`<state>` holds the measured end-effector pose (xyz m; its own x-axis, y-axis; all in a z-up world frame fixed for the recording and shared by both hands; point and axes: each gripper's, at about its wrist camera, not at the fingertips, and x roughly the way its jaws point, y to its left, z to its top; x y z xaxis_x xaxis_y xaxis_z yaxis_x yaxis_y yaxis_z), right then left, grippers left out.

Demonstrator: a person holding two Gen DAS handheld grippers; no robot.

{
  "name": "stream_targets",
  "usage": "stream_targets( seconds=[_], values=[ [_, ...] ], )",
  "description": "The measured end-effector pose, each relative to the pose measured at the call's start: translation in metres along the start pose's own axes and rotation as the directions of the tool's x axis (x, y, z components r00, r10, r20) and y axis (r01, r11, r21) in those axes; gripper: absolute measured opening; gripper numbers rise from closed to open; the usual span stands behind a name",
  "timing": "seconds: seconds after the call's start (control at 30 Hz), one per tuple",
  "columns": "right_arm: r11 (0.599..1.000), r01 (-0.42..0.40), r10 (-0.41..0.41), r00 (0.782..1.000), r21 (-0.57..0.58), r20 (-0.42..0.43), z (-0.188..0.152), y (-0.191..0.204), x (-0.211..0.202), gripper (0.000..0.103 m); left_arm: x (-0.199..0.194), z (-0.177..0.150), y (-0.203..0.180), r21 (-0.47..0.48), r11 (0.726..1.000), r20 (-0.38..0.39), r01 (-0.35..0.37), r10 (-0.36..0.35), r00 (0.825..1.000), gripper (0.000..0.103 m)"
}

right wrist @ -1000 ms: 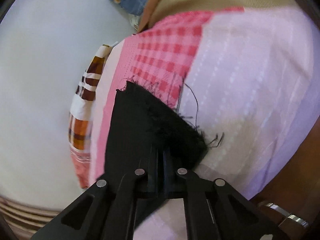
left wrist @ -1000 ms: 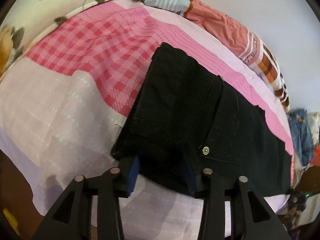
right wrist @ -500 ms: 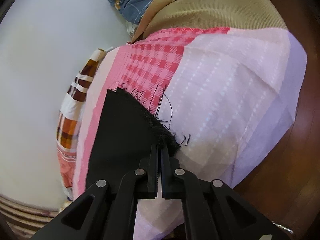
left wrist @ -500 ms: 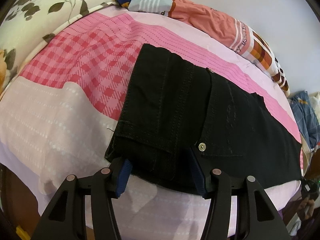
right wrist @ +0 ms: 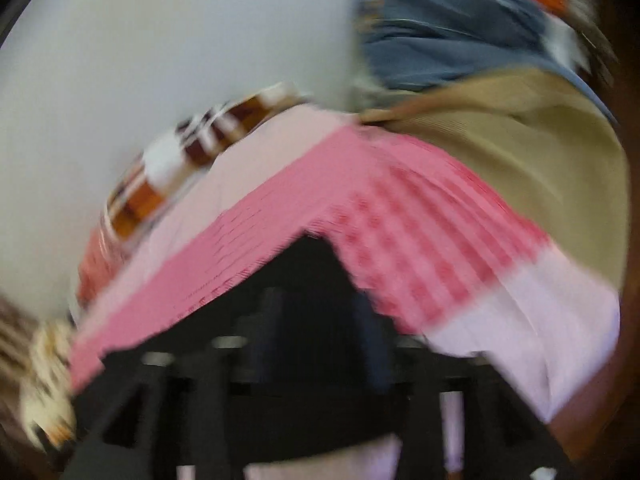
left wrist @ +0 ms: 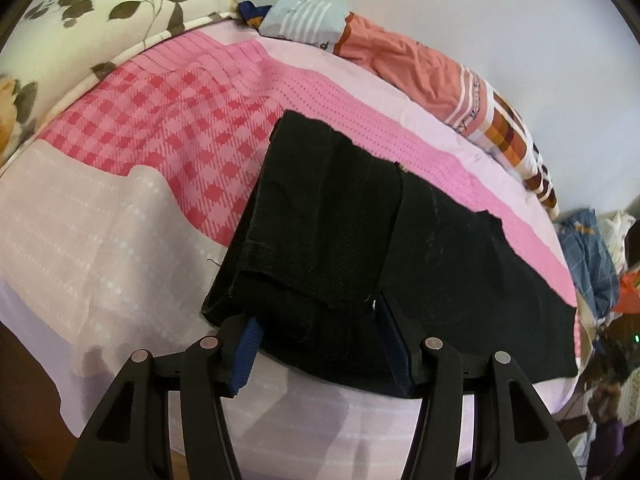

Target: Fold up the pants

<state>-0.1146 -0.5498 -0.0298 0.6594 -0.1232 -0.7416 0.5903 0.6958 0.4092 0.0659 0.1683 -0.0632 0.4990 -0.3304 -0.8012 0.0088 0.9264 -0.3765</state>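
Black pants [left wrist: 352,232] lie flat across the pink checked bed cover [left wrist: 160,128]. My left gripper [left wrist: 320,344] is at their near waist end. Its blue pads [left wrist: 246,344] stand apart with a thick fold of the black cloth between them, not squeezed. The right wrist view is blurred by motion. There the right gripper [right wrist: 320,332] has its jaws opening, fingers apart over the pants' hem corner [right wrist: 312,272], which rests loose on the cover [right wrist: 400,220].
A floral pillow [left wrist: 100,12] lies at the bed's far left. Orange and striped clothes [left wrist: 408,60] run along the wall. A blue checked garment [left wrist: 588,248] is heaped off the right end, beside tan cloth [right wrist: 520,140]. Dark floor [left wrist: 24,380] shows beyond the bed edge.
The right gripper, shut on the frayed hem before, has opened, let it go, and risen while rolling. The left jaws have widened and the waist now lies flatter.
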Motion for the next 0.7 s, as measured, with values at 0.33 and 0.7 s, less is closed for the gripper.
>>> stream_targets(
  seconds=[0.33, 0.7],
  values=[
    [0.952, 0.130, -0.173, 0.976, -0.277, -0.135, 0.037, 0.035, 0.098, 0.006, -0.012, -0.002, -0.019, -0.001, 0.999, -0.001, -0.042, 0.042, 0.999, 0.056],
    [0.957, 0.244, -0.251, 0.968, -0.154, -0.029, 0.031, -0.011, 0.070, 0.007, -0.001, -0.001, -0.015, -0.007, 0.998, -0.008, -0.059, 0.059, 0.998, 0.056]
  ],
)
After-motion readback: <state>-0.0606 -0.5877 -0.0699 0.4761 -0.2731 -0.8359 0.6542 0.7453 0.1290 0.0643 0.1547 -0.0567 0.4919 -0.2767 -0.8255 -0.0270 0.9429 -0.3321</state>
